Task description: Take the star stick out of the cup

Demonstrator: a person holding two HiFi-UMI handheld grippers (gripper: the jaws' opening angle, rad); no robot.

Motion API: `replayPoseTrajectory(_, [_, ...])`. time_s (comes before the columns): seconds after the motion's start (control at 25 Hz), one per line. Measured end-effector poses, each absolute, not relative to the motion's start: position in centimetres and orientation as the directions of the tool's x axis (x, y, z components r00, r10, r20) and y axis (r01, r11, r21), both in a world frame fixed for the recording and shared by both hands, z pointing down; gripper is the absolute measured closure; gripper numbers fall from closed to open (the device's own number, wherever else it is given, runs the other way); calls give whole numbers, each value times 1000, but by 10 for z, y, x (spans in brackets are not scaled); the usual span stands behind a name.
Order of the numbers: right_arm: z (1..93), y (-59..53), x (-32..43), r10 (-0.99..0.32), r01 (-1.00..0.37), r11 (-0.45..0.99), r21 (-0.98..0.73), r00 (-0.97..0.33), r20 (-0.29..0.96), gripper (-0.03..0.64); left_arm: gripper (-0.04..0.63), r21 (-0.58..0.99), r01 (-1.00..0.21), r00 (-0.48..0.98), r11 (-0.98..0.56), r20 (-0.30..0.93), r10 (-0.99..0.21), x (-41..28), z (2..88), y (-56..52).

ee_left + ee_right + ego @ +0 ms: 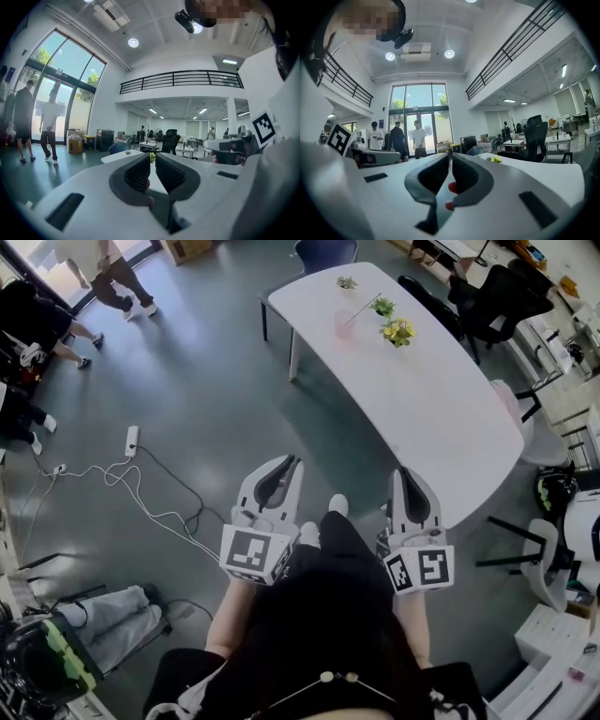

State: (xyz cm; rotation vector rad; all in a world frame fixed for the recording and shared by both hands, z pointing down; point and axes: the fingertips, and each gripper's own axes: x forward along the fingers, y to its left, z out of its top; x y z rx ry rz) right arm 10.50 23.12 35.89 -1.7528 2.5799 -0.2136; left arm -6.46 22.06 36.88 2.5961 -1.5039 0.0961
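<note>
A pink cup (343,324) stands on the far part of the long white table (441,418), and the thin star stick (363,307) leans out of it to the right. Both grippers hang in front of the person's body, well short of the cup and over the floor. My left gripper (292,463) points up the frame with its jaws together and nothing between them. My right gripper (404,473), near the table's near end, is also shut and empty. In the left gripper view the jaws (152,156) hide the cup. In the right gripper view the gripper (450,153) shows no cup.
Small potted plants (397,331) stand beside the cup. A power strip (131,440) and its cables lie on the floor at left. People stand at the upper left (112,273). Black office chairs (497,298) and a white chair (527,423) flank the table's right side.
</note>
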Motion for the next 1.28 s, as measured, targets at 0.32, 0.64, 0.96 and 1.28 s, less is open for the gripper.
replayPoseTrajectory(0.32, [372, 203, 105, -917, -920, 371, -122, -384, 109, 550, 558, 91, -869, 495, -486, 142, -857, -71, 376, 204])
replayPoseTrajectory(0.64, [385, 132, 104, -903, -912, 395, -112, -408, 132, 535, 558, 87, -875, 483, -475, 153, -862, -70, 383, 142])
replayPoseTrajectory(0.96, [407, 18, 113, -886, -906, 404, -126, -422, 190, 528, 558, 65, -871, 491, -487, 139, -860, -54, 379, 27])
replayPoseTrajectory(1.28, [433, -102, 122, -834, -877, 447, -177, -480, 272, 518, 558, 82, -875, 485, -478, 143, -863, -30, 371, -87])
